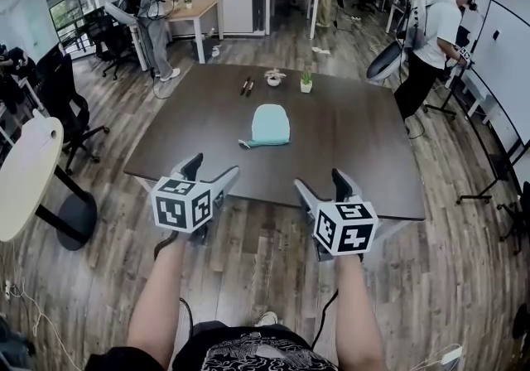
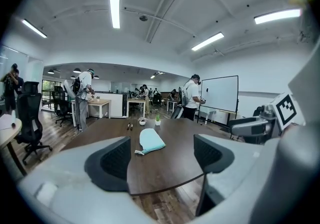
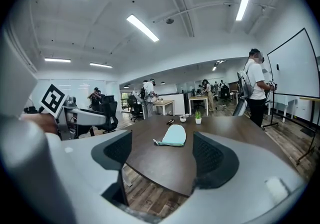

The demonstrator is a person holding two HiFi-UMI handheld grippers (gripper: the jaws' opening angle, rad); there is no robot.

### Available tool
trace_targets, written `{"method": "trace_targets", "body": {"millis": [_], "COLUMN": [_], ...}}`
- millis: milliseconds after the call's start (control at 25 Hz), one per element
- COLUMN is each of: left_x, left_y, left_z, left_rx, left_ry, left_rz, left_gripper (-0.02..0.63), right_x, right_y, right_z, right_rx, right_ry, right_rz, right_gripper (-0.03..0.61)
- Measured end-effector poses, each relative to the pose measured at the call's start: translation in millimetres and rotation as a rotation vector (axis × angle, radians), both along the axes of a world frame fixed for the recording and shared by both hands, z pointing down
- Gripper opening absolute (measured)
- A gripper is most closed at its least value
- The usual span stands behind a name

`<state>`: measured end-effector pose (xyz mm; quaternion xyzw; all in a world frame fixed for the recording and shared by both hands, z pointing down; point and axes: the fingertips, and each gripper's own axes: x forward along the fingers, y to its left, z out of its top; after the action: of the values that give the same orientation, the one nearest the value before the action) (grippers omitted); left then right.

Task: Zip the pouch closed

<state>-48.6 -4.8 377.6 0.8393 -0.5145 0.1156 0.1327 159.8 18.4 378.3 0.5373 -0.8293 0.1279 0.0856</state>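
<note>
Left hand-held gripper (image 1: 214,169): jaws spread wide with nothing between them. It hangs over the near edge of the table (image 1: 356,154), short of the pouch, and points toward it a little below level.
Left gripper view: both pads are clear. The pouch (image 2: 150,140) shows beyond the gap, well apart from the tips.
Pouch (image 1: 270,125): pale blue-green, lying flat about mid-table, rounded end away from the person and straight end nearer. Neither hand-held gripper touches it.
Tab (image 1: 244,144): a small strip sticking out at the pouch's near left corner. Probably the zip's end or pull, but too small to be sure. Whether the zip stands open I cannot tell.
Right hand-held gripper (image 1: 321,183): jaws also spread and empty, over the near table edge beside the left one. The pouch (image 3: 174,135) lies ahead of it.
Step in hand: the approach; zipping is not yet begun.
How to do it well:
- Bring both grippers in low and flat, since the pouch lies thin and the pads could skid over it.
- Find the pull before closing on anything.
- Let one pinch the fabric at the zip's starting end as an anchor, and let the other take the pull alone.
- Draw the pull along the zip line, away from the anchor, so the fabric is taut.

Risk: an unanchored pouch would likely slide on the smooth top, and fabric caught with the pull would likely jam it.
Far edge: pens (image 1: 246,86), small bowl (image 1: 273,77) and potted plant (image 1: 306,81), all clear of the work.
</note>
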Motion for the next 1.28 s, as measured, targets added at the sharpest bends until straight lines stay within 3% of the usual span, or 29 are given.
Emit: {"method": "trace_targets", "body": {"millis": [560, 960, 1280], "left_x": [12, -12, -43], "left_y": [-33, -64, -138], "left_z": [5, 15, 18], "left_rx": [-0.011, -0.009, -0.014], "left_ry": [-0.025, -0.003, 0.002], "left_rz": [-0.034, -0.051, -0.007], "left_gripper": [0.397, 0.397, 0.397], "right_x": [22, 1, -33], "right_y": [-37, -72, -138], "right_z": [8, 15, 16], "right_rx": [-0.018, -0.02, -0.02], "right_ry": [-0.016, -0.006, 0.001], "right_rz": [0.005, -0.006, 0.026], "right_gripper": [0.371, 0.371, 0.371]}}
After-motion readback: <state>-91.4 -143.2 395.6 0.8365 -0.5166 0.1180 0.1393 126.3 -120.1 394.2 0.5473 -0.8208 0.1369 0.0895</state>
